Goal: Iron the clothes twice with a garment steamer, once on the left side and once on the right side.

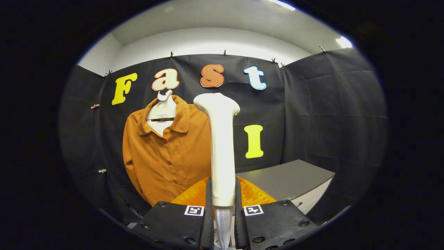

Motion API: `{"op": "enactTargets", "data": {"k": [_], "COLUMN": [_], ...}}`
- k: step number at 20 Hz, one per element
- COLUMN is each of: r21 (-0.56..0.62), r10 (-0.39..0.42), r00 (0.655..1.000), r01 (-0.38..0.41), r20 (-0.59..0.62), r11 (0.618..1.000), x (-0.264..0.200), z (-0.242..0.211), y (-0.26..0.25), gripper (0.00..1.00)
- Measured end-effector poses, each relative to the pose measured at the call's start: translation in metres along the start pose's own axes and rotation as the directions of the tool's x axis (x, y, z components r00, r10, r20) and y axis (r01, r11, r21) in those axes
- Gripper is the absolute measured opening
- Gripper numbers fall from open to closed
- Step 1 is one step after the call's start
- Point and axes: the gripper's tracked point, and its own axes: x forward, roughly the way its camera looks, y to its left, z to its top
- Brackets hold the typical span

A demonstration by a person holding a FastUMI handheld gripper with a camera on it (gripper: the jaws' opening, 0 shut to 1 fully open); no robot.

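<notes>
— Ahead of the claw (222, 199) and off to its left: hanging on the black cloth wall, an orange-brown shirt (166, 152), collar up top, buttons running down the front, draped over a pale hanger (161, 111) with its hook curled above the neckline.

— And between the fingers (209, 194)?

— Clamped on the handle of the garment steamer (221, 146), one finger pressing each side. Standing upright from the grip, white, widening into a rounded head at the top, level with the shirt's collar. Overlapping the shirt's right edge as seen from here; touching the fabric or held short of it, cannot tell. Ribbed clear hose (222, 222) dropping from the handle's base, down between the finger mounts.

— Anything just behind the grip?

— Orange ribbed shapes flaring out either side of the handle, low, partly hidden by the fingers. Hard to say what.

— Further right?

— Beyond the claw and to its right, a grey table (288, 178), flat top, pale side panel facing this way, set against the black cloth wall. Well apart from the shirt.
</notes>
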Motion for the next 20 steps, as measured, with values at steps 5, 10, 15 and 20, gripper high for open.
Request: {"op": "enactTargets", "data": {"k": [5, 10, 15, 20], "r21": [-0.022, -0.061, -0.073, -0.084], "r10": [0.033, 0.039, 0.022, 0.018], "r00": [0.999, 0.999, 0.998, 0.991], "r01": [-0.033, -0.041, -0.026, -0.030], "r20": [-0.023, -0.033, -0.057, -0.134], "r11": [0.999, 0.997, 0.997, 0.996], "x": [0.030, 0.069, 0.099, 0.117], "z": [-0.021, -0.039, -0.061, -0.094], "y": [0.049, 0.076, 0.088, 0.089], "gripper": [0.27, 0.27, 0.27, 0.27]}}
